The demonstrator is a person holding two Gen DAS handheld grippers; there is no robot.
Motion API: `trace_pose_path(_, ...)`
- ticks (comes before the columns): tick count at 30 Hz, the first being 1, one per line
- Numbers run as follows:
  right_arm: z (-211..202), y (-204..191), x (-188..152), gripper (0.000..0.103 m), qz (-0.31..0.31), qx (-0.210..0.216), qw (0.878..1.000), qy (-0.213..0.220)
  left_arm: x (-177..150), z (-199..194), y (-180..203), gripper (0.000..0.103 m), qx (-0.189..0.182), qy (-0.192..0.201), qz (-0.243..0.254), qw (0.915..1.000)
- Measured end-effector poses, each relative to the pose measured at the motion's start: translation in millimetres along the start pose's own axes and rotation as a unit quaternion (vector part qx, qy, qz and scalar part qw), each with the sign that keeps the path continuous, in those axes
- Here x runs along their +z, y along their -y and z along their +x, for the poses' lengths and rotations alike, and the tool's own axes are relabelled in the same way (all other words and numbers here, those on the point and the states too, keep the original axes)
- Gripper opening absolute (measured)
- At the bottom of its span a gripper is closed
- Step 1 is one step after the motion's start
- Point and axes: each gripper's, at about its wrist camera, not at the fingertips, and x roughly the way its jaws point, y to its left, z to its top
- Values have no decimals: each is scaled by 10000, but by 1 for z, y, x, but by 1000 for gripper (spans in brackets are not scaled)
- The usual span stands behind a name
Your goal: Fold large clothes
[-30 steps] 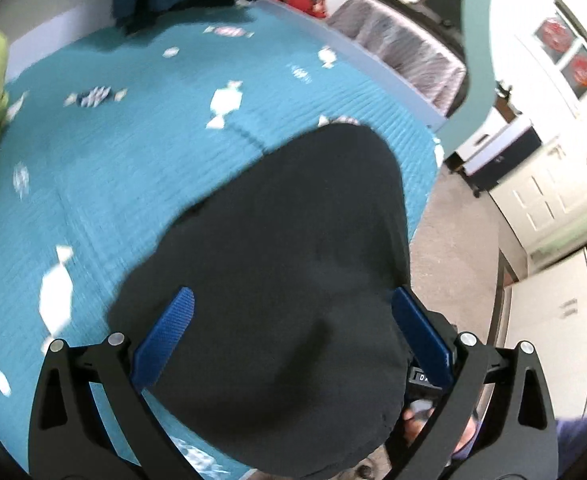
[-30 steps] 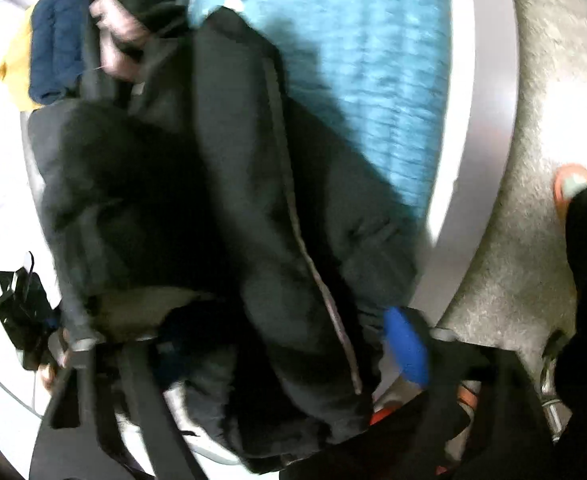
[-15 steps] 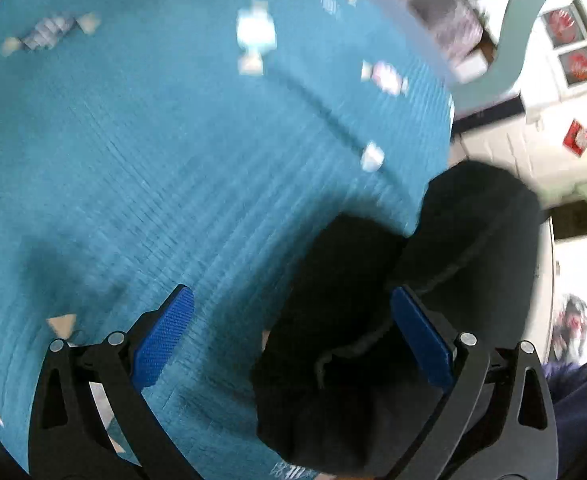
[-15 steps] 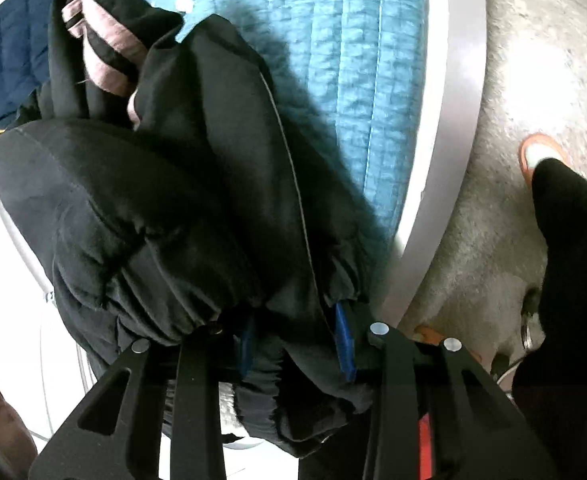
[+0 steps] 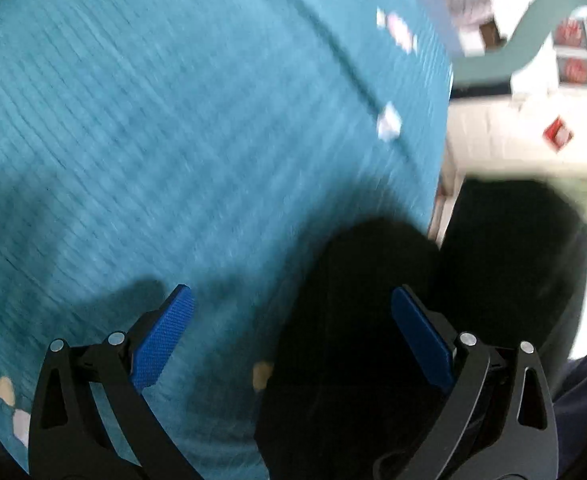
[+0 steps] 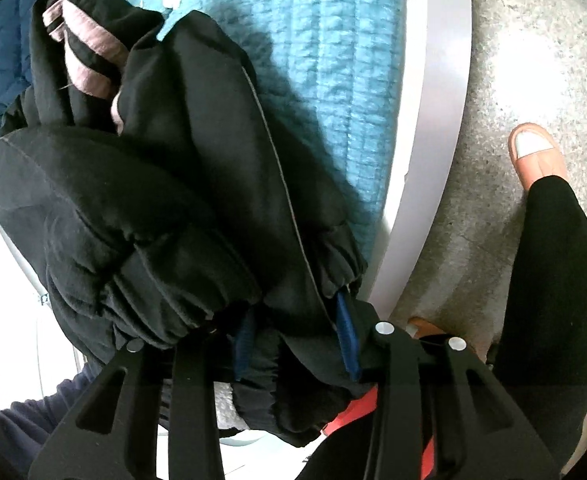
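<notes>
A bulky black jacket (image 6: 153,200) with a pink lining (image 6: 89,52) hangs bunched over the edge of the teal quilted bed (image 6: 333,80). My right gripper (image 6: 295,308) has its blue pads pressed on the gathered hem, with fabric between them, and the jaws are opening slightly. In the left wrist view my left gripper (image 5: 291,294) stands wide open just above the teal quilt (image 5: 173,140). A dark fold of the jacket (image 5: 493,260) fills the lower right there, reaches in beside the right finger and is not gripped.
The bed's pale frame (image 6: 433,160) runs beside a speckled grey floor (image 6: 533,60). A person's black-clad leg and orange shoe (image 6: 537,152) stand close to the right. A navy garment (image 6: 1,60) lies at the far left. White cabinets (image 5: 513,148) stand beyond the bed.
My left gripper has dropped toward the quilt and tipped down, and the black fabric has slid from between its fingers to the right. My right gripper has closed onto the jacket hem.
</notes>
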Motion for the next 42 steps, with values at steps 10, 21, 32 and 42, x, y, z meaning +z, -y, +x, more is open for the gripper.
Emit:
trace_pose_path(10, 4, 11, 13, 37, 102, -49, 9998, -140, 9, 50, 2, 97, -80, -1148, 147, 9932)
trace_pose_path(21, -1, 7, 6, 38, 199, -27, 9998, -6, 0, 54, 9, 99, -608, -1554, 67, 9860)
trace_pose_path(32, -2, -4, -5, 26, 739, 309, 9966, -198, -13, 51, 55, 79, -1073, -1337, -12, 9852)
trace_pose_path(42, -48, -46, 16, 26, 626, 715, 9955, 45, 35, 18, 117, 79, -1213, -950, 208, 9878)
